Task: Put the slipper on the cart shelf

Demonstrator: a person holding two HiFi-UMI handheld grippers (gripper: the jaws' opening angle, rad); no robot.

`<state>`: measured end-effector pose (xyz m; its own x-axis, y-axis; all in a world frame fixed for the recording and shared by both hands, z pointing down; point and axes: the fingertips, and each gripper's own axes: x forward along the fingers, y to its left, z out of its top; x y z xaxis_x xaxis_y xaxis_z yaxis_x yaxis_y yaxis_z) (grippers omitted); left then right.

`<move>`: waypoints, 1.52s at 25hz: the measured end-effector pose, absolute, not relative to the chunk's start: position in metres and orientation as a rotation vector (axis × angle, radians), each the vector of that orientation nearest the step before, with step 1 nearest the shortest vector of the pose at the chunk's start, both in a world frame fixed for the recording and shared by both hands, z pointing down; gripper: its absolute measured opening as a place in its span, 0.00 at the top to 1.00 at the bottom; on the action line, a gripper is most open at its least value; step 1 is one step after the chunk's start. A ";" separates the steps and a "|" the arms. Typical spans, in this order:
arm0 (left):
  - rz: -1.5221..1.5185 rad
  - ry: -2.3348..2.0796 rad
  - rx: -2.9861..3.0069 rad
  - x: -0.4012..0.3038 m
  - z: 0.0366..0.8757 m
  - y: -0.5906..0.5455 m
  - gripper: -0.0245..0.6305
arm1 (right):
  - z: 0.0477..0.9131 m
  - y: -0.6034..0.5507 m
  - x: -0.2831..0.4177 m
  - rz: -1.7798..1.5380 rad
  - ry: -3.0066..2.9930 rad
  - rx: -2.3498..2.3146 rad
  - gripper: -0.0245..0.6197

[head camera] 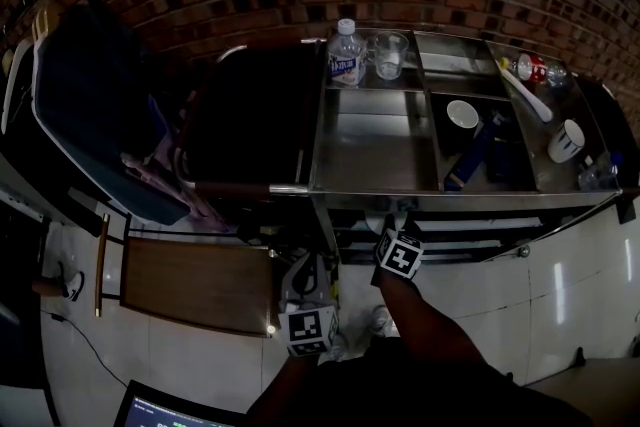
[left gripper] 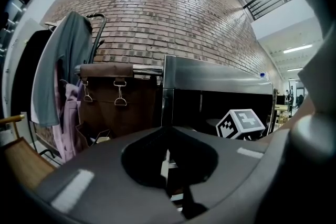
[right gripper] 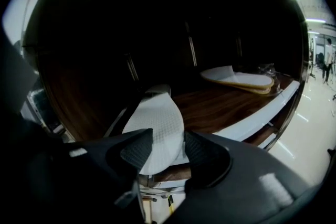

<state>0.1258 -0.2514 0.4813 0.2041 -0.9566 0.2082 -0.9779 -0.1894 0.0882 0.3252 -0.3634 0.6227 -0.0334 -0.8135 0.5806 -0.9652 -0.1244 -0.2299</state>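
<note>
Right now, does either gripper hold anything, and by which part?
Nothing is held. The right gripper has its jaws apart around the near end of the slipper, which lies on the shelf. The left gripper has its jaws together, empty.

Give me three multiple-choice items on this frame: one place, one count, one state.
1. Where does the near white slipper lie?
A) on the wooden shelf
B) in the steel top tray
C) on the floor tiles

2. How many slippers show on that shelf in the right gripper view?
A) one
B) two
C) four

3. How do the right gripper's jaws stand?
A) pressed together, empty
B) apart, the slipper between them
C) clamped on a bottle

Key:
1 A: it rests on the brown wood at the shelf's edge.
2 B: a second slipper lies farther right.
3 B: one jaw shows on each side of the slipper's near end.
</note>
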 end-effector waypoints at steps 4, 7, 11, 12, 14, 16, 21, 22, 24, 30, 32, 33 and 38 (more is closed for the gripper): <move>0.151 -1.824 2.292 0.128 0.480 -0.246 0.94 | 0.602 -0.360 0.326 0.828 -1.992 1.976 0.65; 0.143 -1.805 2.310 0.132 0.476 -0.243 0.94 | 0.571 -0.347 0.327 0.610 -2.104 1.943 0.60; 0.121 -1.772 2.350 0.141 0.470 -0.242 0.94 | 0.526 -0.312 0.323 0.324 -2.225 1.843 0.58; 0.115 -1.762 2.359 0.144 0.468 -0.242 0.94 | 0.515 -0.303 0.320 0.277 -2.251 1.816 0.58; 0.106 -1.738 2.380 0.150 0.466 -0.240 0.94 | 0.497 -0.285 0.314 0.192 -2.296 1.775 0.62; 0.094 -1.715 2.412 0.158 0.461 -0.237 0.94 | 0.480 -0.266 0.309 0.122 -2.324 1.765 0.66; 0.096 -1.667 2.490 0.172 0.454 -0.221 0.94 | 0.452 -0.226 0.298 0.029 -2.365 1.751 0.92; 0.098 -1.658 2.498 0.172 0.454 -0.218 0.94 | 0.449 -0.221 0.297 0.030 -2.369 1.755 0.96; 0.096 -1.648 2.512 0.172 0.453 -0.210 0.94 | 0.446 -0.210 0.297 0.034 -2.371 1.765 0.96; 0.087 -1.631 2.551 0.168 0.449 -0.189 0.94 | 0.440 -0.183 0.288 0.001 -2.411 1.761 0.96; 0.080 -1.631 2.555 0.165 0.448 -0.182 0.94 | 0.439 -0.176 0.281 -0.013 -2.421 1.745 0.96; 0.078 -1.631 2.557 0.164 0.448 -0.179 0.94 | 0.440 -0.173 0.278 -0.017 -2.424 1.741 0.96; 0.068 -1.639 2.563 0.157 0.446 -0.166 0.94 | 0.439 -0.162 0.270 -0.034 -2.417 1.751 0.96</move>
